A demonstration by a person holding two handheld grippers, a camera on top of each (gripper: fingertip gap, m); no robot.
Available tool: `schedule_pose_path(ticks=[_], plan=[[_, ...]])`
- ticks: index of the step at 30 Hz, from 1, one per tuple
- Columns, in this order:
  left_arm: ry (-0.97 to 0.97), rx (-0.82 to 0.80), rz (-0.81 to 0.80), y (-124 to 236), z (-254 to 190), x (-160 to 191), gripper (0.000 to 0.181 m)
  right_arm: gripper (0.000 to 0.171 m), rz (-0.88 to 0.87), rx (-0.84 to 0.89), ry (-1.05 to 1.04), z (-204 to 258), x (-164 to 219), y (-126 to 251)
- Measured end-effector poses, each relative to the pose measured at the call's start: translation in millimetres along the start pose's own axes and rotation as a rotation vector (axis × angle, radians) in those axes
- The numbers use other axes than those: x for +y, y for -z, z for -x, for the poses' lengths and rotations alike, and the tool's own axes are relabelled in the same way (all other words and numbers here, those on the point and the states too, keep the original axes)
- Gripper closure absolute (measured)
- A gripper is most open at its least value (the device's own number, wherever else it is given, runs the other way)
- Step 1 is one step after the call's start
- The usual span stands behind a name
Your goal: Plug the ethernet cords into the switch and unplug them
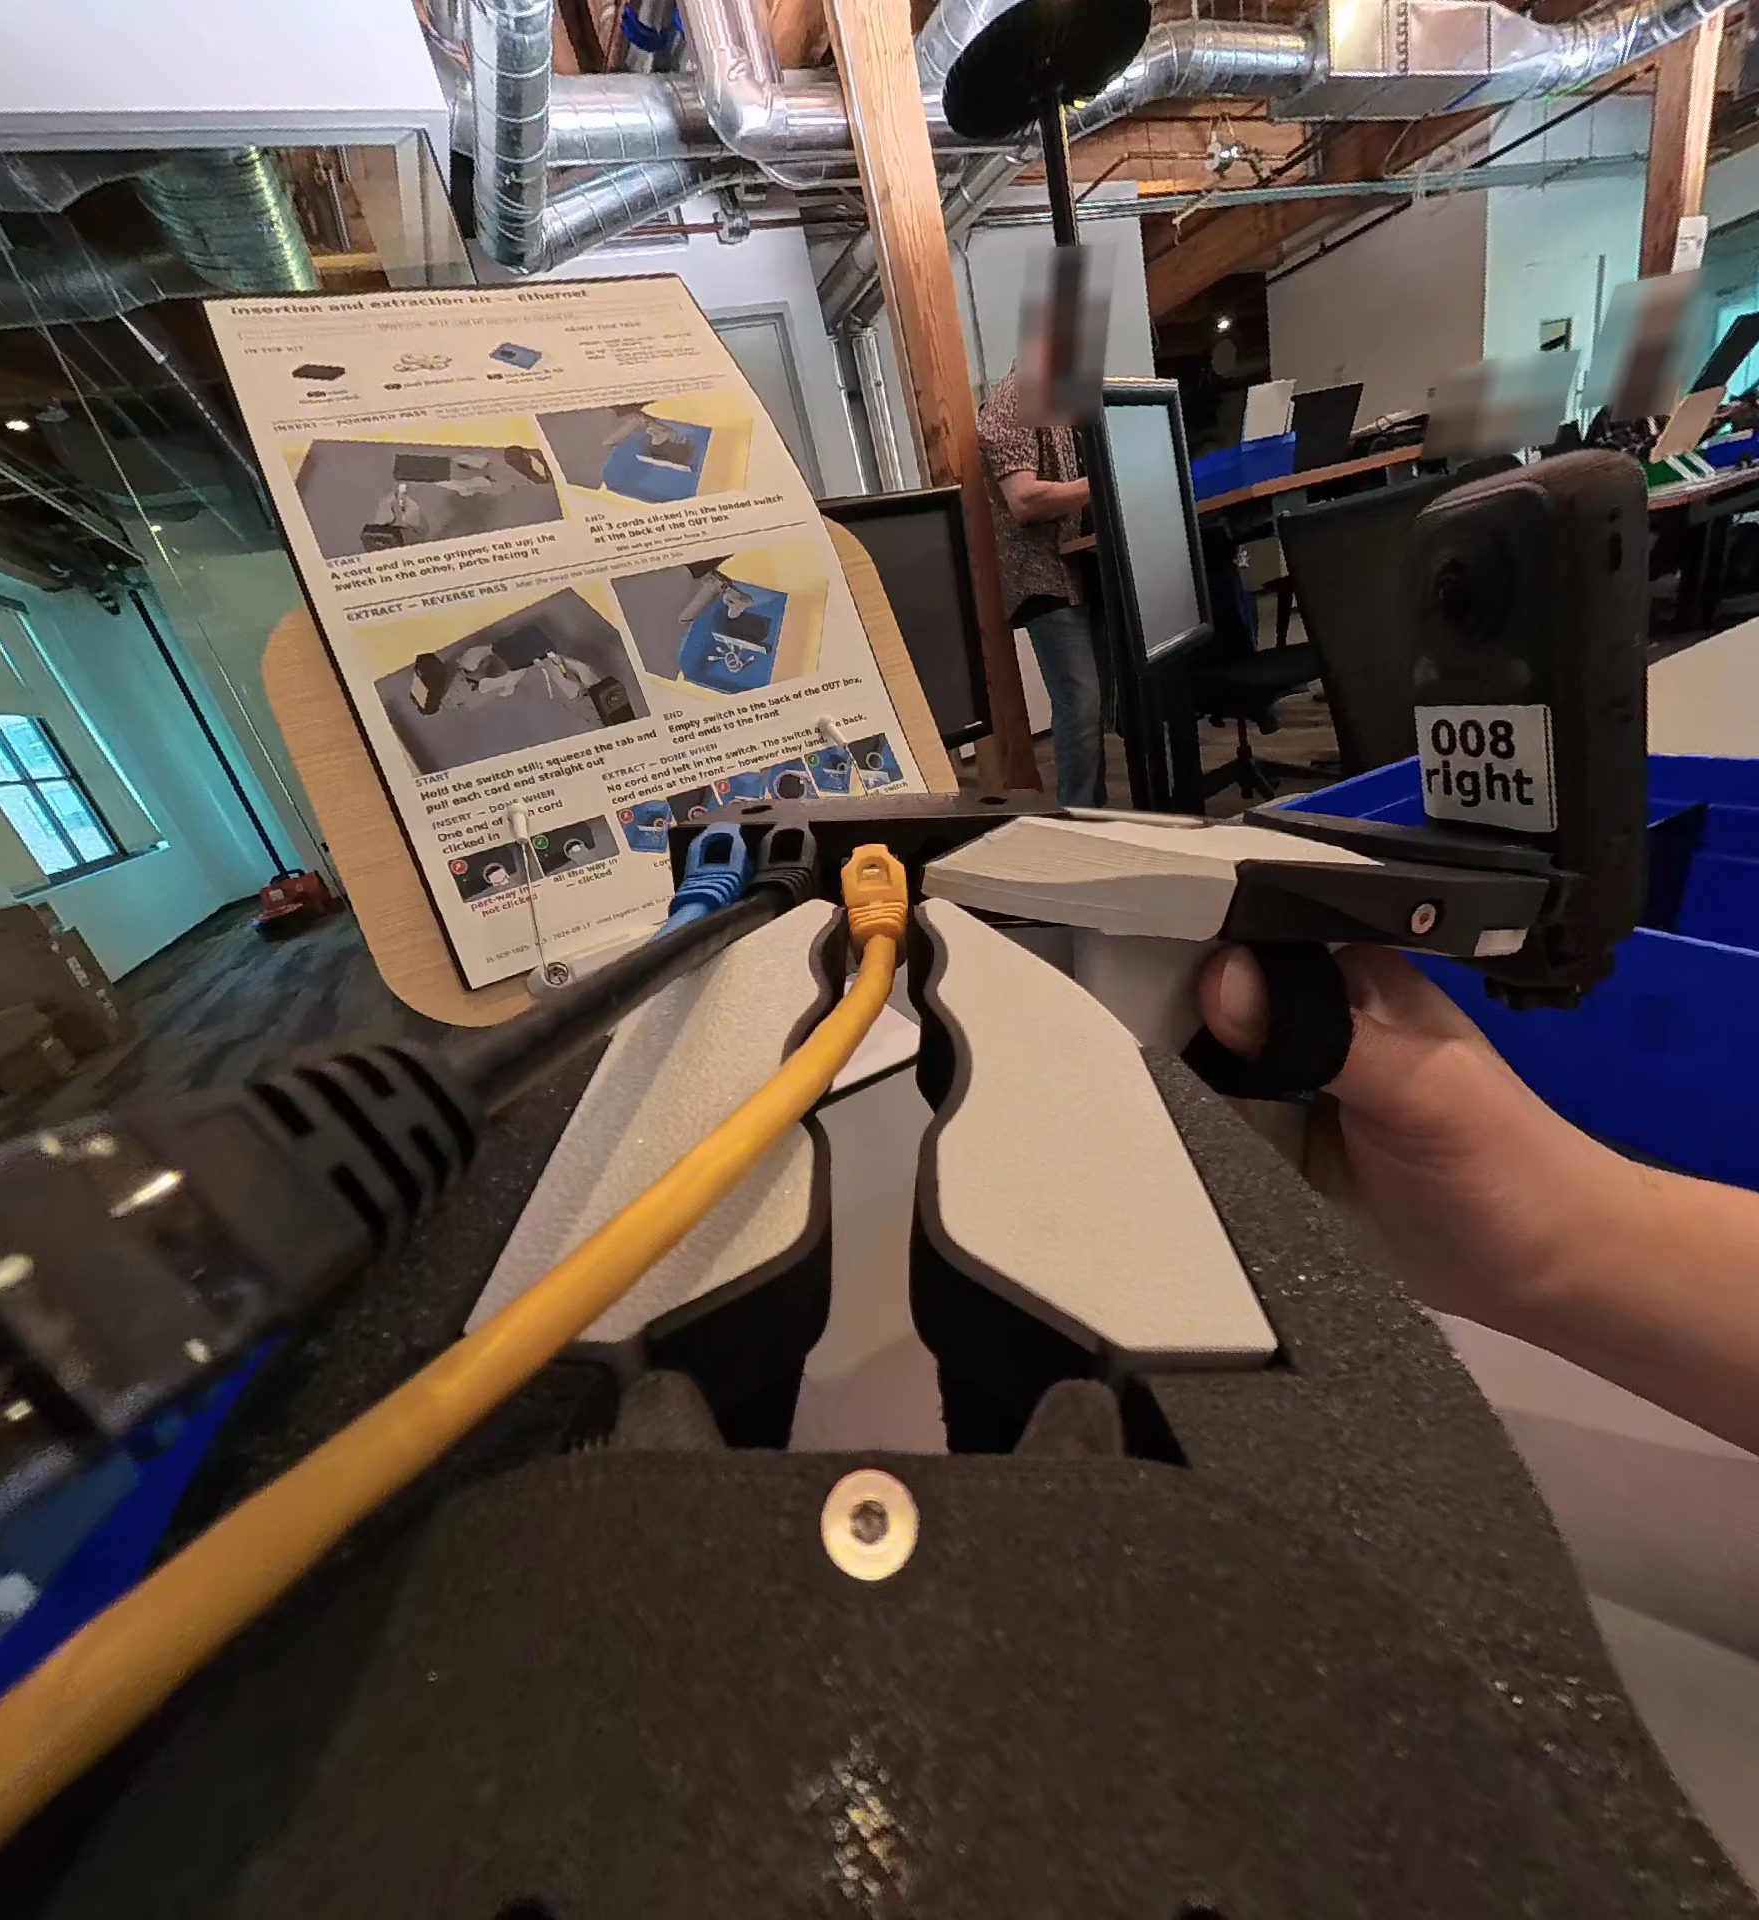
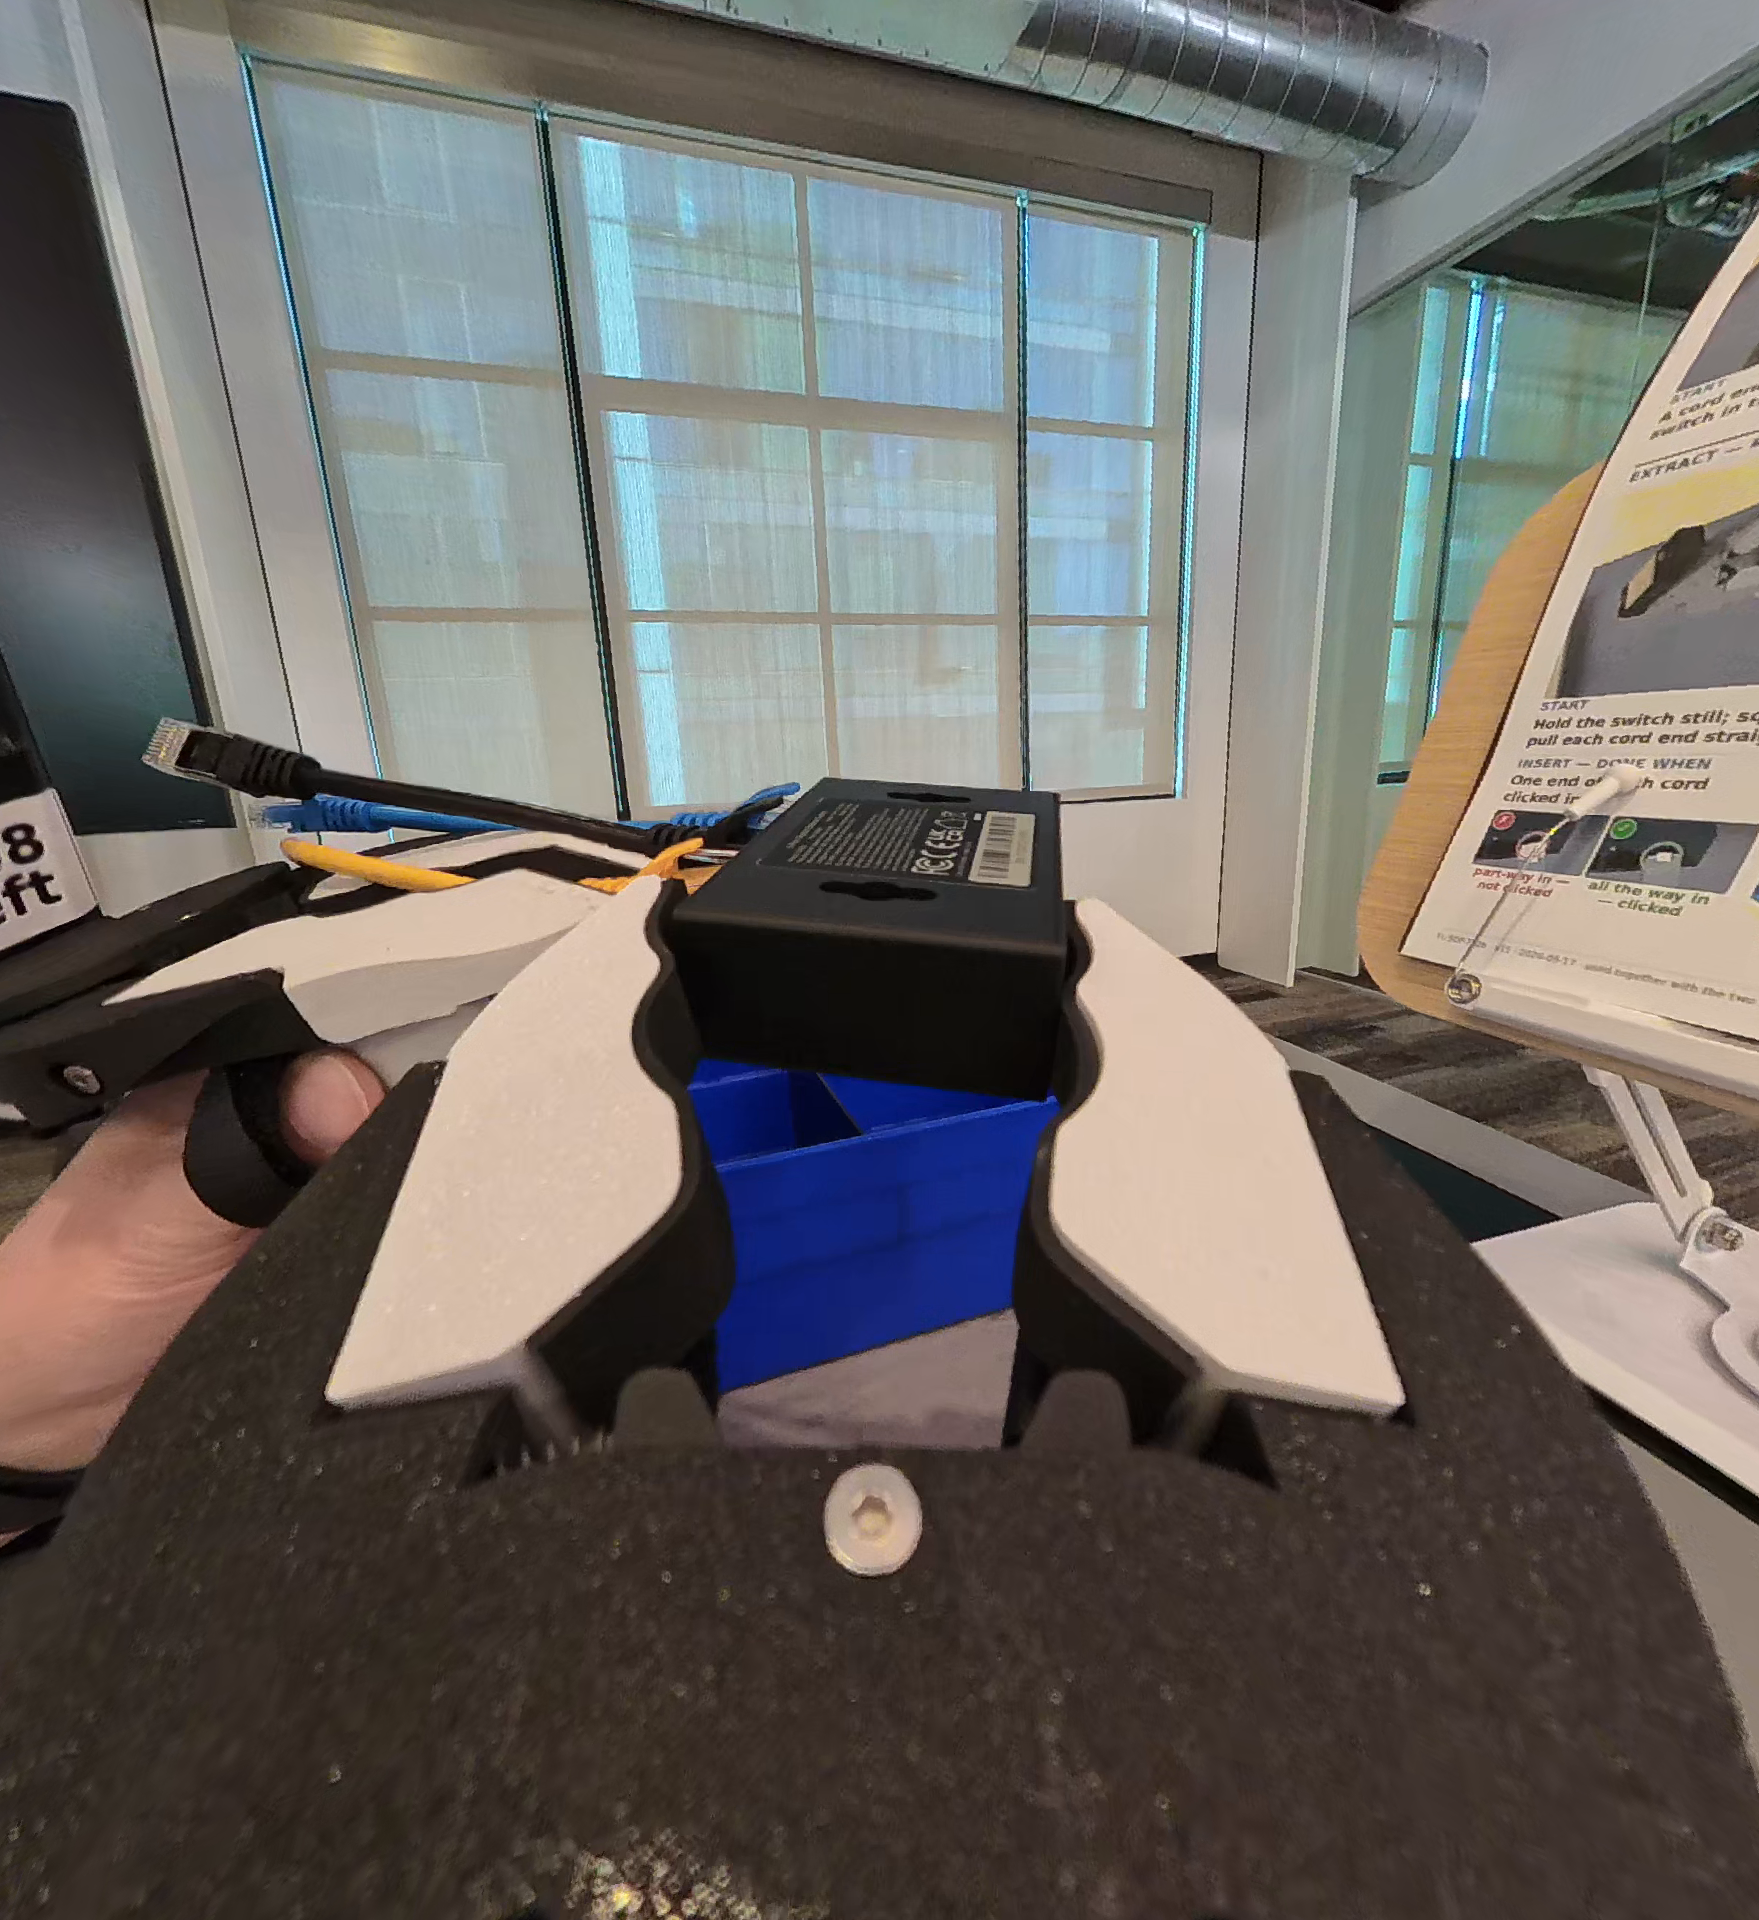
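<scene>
Open-plan workshop with exposed metal ducts, timber posts and large gridded windows; a laminated instruction sheet (image 1: 563,623) stands on a tilted wooden stand just behind the work area, and a blue divided bin (image 2: 870,1195) sits on the pale tabletop (image 1: 1737,675) below the tools. Right tool (image 2: 870,997): clenched on the black switch (image 2: 875,935), its white fingers (image 2: 542,1143) pressing the two short ends of the casing, which is held in the air above the bin with its labelled underside turned up. Left wrist view shows the same switch (image 1: 854,821) edge-on, ports facing the camera, with the right tool (image 1: 958,862) reaching in from the right, held by a hand (image 1: 1426,1101). Three cords occupy adjacent ports: blue cord (image 1: 703,883) at left, black cord (image 1: 787,873) in the middle, yellow cord (image 1: 875,894) at right. Left tool (image 1: 880,914): its fingertips bracket the yellow plug right at the port, and the yellow cable runs back between the fingers toward the camera; whether the pads actually pinch the plug cannot be told. Free end of the black cord (image 1: 179,1195) hangs close to the lens at lower left, blurred.
</scene>
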State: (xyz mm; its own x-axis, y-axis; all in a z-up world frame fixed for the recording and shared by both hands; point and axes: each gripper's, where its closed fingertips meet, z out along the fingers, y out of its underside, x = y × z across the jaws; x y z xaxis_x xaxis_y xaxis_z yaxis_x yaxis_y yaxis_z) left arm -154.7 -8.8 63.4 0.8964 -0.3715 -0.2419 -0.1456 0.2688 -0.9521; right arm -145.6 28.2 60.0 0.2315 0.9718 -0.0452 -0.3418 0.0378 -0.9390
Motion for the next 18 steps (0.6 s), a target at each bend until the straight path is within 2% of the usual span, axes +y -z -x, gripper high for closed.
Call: schedule_pose_path(ticks=[13,18], plan=[[-0.030,-0.013,-0.050,3,0,-8,0.171,0.106,-0.007,0.036,0.088,7,-9,-1],[0.002,-0.011,-0.074,7,1,-13,0.171,0.106,-0.005,0.074,0.184,13,-14,-2]])
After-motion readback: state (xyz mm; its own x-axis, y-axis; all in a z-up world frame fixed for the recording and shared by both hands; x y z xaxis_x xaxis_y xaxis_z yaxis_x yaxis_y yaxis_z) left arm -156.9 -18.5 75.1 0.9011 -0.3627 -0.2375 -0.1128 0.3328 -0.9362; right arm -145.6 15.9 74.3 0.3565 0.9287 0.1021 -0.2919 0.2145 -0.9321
